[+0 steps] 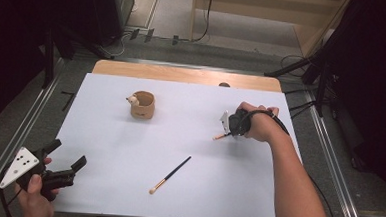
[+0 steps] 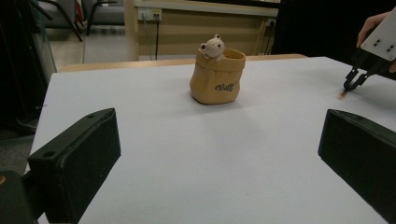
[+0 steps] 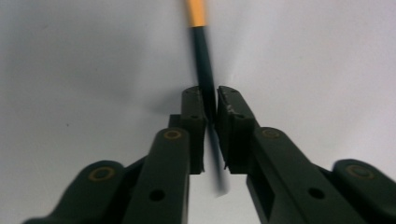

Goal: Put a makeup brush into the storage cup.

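- My right gripper (image 3: 211,105) is clamped on the thin dark-handled brush with an orange ferrule (image 3: 201,56), at the right of the white table sheet (image 1: 128,150).
- My left gripper (image 1: 60,164) rests near-left, jaws wide, grasping nothing.
- Risk, I judge: the slim handle could pivot or slip between the pads when lifted.
- The tan sack-shaped ceramic pot with a bear (image 2: 217,77) reads roughly "Wally"; I cannot be sure.
- A second dark brush (image 1: 170,175) lies near-centre.
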### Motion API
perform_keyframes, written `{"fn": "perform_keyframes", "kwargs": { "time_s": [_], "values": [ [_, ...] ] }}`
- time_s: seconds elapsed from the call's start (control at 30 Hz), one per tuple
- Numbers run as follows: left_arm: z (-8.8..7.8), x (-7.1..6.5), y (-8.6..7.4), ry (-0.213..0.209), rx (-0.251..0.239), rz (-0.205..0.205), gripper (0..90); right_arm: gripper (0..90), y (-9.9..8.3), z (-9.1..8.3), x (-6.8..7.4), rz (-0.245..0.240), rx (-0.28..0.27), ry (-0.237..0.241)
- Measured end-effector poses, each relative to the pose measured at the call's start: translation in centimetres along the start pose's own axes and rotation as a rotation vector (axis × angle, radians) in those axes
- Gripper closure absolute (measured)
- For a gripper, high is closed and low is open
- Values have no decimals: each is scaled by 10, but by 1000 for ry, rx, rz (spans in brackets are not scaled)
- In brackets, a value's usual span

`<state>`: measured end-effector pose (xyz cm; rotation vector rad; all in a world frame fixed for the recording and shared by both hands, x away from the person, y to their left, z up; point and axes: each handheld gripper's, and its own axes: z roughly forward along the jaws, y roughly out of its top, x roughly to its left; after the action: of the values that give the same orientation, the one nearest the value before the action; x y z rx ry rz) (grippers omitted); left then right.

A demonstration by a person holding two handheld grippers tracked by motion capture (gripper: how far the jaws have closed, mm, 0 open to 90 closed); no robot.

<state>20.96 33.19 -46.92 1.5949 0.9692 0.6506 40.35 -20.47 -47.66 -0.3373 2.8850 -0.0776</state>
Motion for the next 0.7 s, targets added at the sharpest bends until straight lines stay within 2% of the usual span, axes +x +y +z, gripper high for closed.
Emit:
{"fn": "perform_keyframes", "kwargs": {
  "time_s": [0.1,0.27,0.37,0.5,0.63,0.7],
  "values": [
    [0,0,0,-1,0,-1,0,836,2,2,-1,-8,19,24],
    [1,-1,0,-6,-2,-1,0,845,5,3,-8,12,40,83],
    [1,-2,0,-8,5,8,0,849,6,3,-10,15,44,95],
    [1,-2,0,-11,4,8,0,849,5,4,-12,7,40,104],
    [2,-2,0,-11,5,6,0,835,2,5,-16,52,19,141],
    [2,-3,0,-11,5,7,0,834,2,6,-17,51,16,144]
  ]
}}
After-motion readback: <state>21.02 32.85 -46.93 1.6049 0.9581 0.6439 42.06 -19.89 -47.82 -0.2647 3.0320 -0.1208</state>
